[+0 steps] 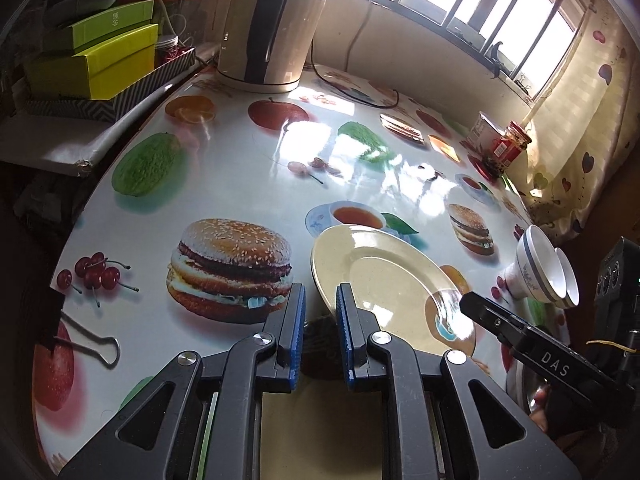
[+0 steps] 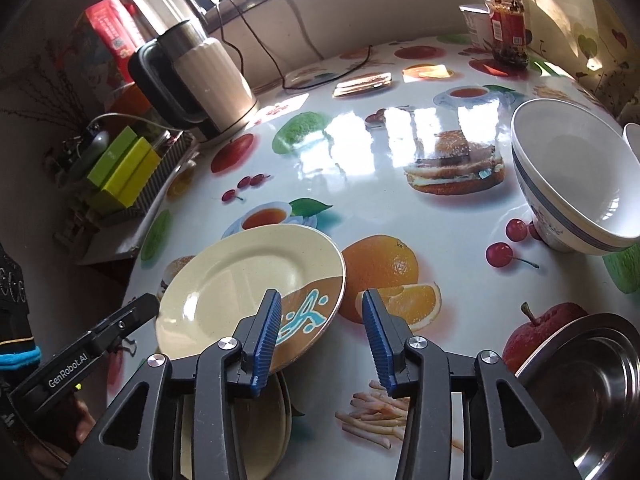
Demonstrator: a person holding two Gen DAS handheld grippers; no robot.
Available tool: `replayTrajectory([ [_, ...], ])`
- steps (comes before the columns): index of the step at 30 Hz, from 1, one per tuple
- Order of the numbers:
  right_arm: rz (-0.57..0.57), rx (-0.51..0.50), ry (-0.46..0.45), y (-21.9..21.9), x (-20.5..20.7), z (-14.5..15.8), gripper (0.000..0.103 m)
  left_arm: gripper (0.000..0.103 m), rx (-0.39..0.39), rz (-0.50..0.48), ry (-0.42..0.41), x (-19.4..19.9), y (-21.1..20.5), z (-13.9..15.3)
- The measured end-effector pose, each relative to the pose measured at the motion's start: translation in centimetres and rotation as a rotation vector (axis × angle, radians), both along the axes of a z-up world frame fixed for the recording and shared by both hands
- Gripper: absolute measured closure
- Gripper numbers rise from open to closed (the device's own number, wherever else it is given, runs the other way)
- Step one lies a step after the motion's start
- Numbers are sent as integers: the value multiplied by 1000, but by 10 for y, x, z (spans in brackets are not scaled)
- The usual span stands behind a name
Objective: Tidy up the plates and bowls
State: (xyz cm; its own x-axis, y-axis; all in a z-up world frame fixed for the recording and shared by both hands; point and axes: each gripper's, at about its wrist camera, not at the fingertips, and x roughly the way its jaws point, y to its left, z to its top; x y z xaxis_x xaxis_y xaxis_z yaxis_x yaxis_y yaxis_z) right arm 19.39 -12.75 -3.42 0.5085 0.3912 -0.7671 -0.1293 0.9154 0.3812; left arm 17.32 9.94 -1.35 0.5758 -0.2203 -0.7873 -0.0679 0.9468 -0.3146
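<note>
Round table [image 2: 400, 144] under a glossy food-print cover, kettle [image 2: 208, 80] at its far edge: cream plate [image 2: 248, 280] tilted, raised off a cream plate stack [image 2: 240, 432] near the table's front edge. Left gripper [image 1: 320, 312] clamped on the plate's rim; right gripper [image 2: 320, 312] parted, gripping nothing, one finger over the plate. Nested white bowls [image 2: 568, 184] and steel dish [image 2: 592, 392] alongside.

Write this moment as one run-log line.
left gripper: shut on plate | right gripper: open | plate: tilted above stacked plates
</note>
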Motion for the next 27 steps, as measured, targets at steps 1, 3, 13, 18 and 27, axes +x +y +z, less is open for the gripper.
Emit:
replayTrajectory([
  [1,-5,3,5,0,2,-1,61,87,-13,-1,8,2,1,-2],
  [3,-10,11,13,0,6,-3,61,84,-26,-2,13,6,3,-4],
  [13,-22,65,86,2,24,-19,61,81,-62,-32,63,28,4,-15],
  [18,-15,72,101,5,31,-23,61,81,-73,-40,73,35,3,-19],
  [27,-26,75,110,6,36,-26,79,83,-56,-54,74,41,1,-20],
])
